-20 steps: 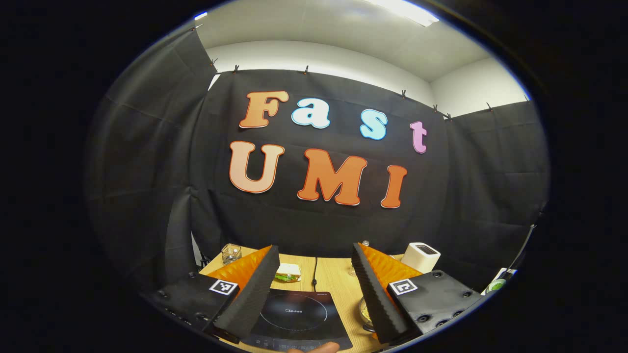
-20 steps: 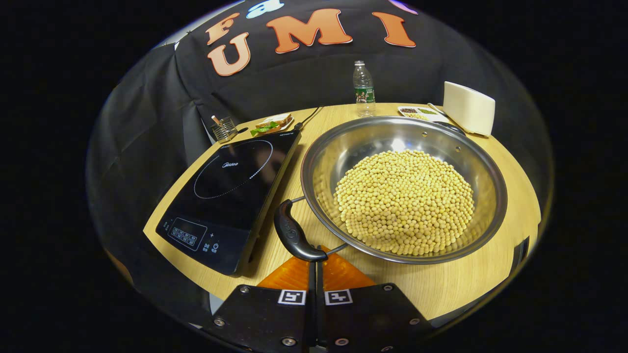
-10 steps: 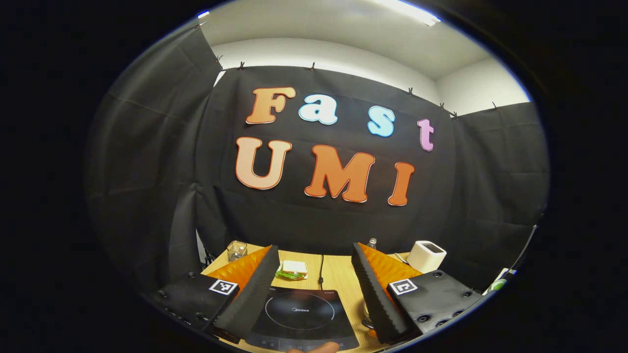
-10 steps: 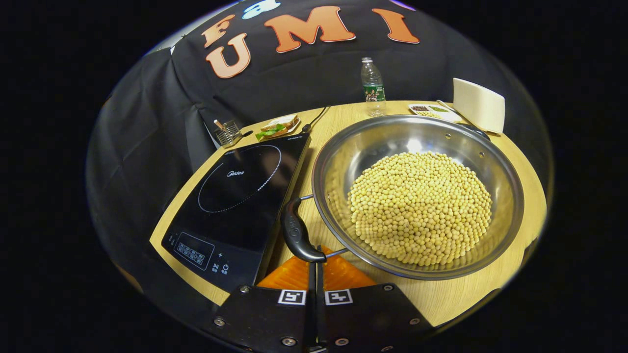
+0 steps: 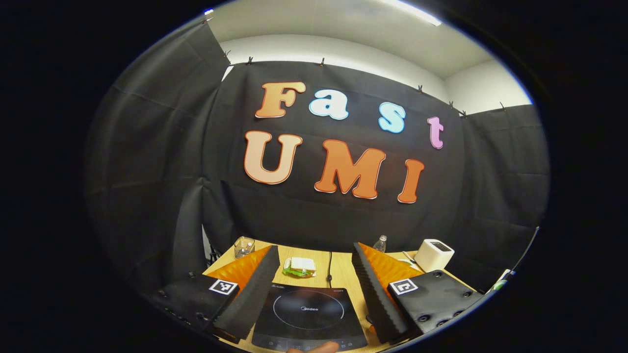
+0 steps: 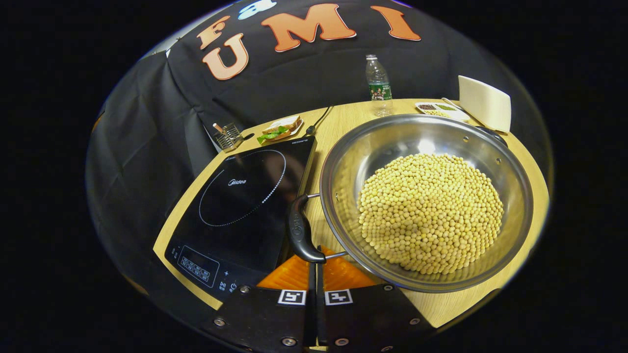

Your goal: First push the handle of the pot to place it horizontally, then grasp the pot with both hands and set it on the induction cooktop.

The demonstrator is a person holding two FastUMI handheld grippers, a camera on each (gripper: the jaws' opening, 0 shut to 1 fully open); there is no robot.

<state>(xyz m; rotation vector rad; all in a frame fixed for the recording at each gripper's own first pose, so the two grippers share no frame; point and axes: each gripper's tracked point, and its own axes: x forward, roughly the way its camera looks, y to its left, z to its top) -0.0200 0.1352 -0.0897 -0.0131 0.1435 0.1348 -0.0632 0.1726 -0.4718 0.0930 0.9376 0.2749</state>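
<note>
A steel pot (image 6: 343,162) heaped with soybeans (image 6: 429,211) sits on the wooden table to the right of the black induction cooktop (image 6: 240,196). Its black side handle (image 6: 300,230) lies between pot and cooktop, and a second handle (image 6: 490,135) is at the far rim. My right gripper (image 6: 314,262) is shut, its tips touching the near end of the black handle. In the left gripper view, my left gripper (image 5: 314,249) hangs open above the cooktop (image 5: 309,311), with nothing between its fingers.
At the back of the table stand a water bottle (image 6: 379,83), a white box-shaped appliance (image 6: 485,103), a small tray of spices (image 6: 439,109), a sandwich on a plate (image 6: 279,128) and a glass holder (image 6: 226,135). A cable (image 6: 316,122) runs behind the cooktop.
The right gripper has crept forward against the handle, which now points more straight away from it; the pot looms larger. The left gripper has swung so the cooktop sits centred between its fingers.
</note>
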